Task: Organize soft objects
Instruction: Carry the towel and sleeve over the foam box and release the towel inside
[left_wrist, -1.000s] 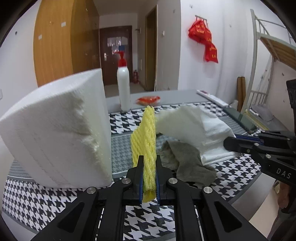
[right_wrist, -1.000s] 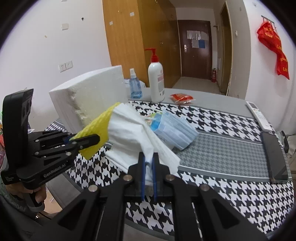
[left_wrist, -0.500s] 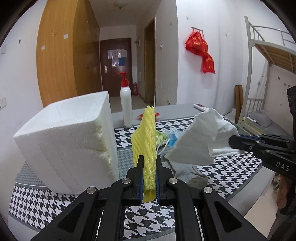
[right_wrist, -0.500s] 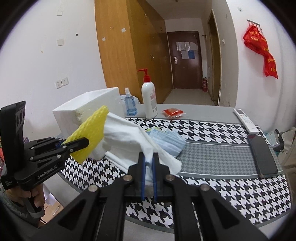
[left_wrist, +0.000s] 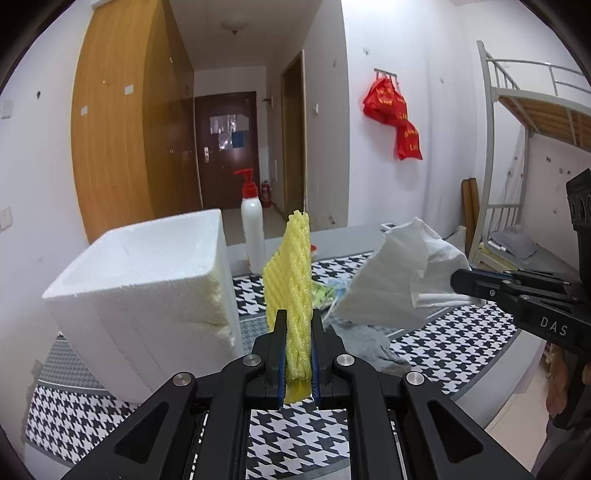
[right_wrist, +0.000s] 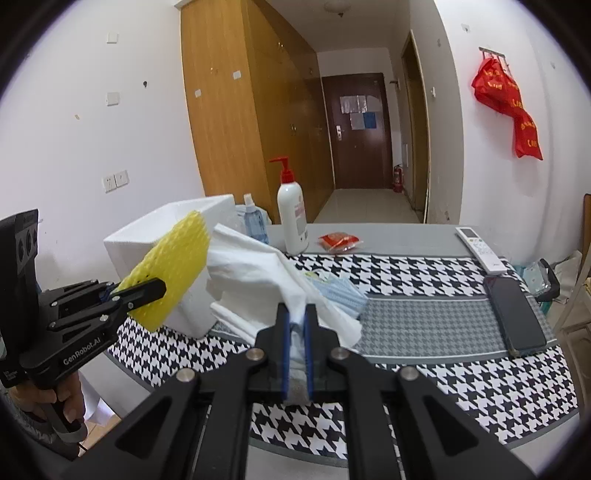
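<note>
- Two soft things are in my grip at once: my left tool (left_wrist: 298, 338) is clenched on the yellow foam net (left_wrist: 291, 280), which stands upright between its jaws, clear of the counter (right_wrist: 424, 317).
- My right tool (right_wrist: 295, 332) is clamped on the white cloth (right_wrist: 258, 266), a crumpled bundle that droops from the jaws and, in the left wrist view, hangs in the air well above the counter.
- Just beside the net, to the left, stands the white foam box (left_wrist: 147, 295); its top looks open and I judge it the likely place for the soft things, though I cannot see inside it.
- Neither held thing is over the box opening yet, so I reckon both are picked but neither is put away.
- Left lying on the counter: a grey cloth (left_wrist: 364, 341) below the white one, and a stack of blue face masks (right_wrist: 343, 291) beyond it.
- The pump bottle (right_wrist: 293, 218), the small spray bottle (right_wrist: 255, 221), the red packet (right_wrist: 340, 242), the remote (right_wrist: 480, 249) and the phone (right_wrist: 513, 314) are not soft; I would leave them.
- My guess: the task is at an early-to-middle stage, with two drops and at least two more pickups to go.
</note>
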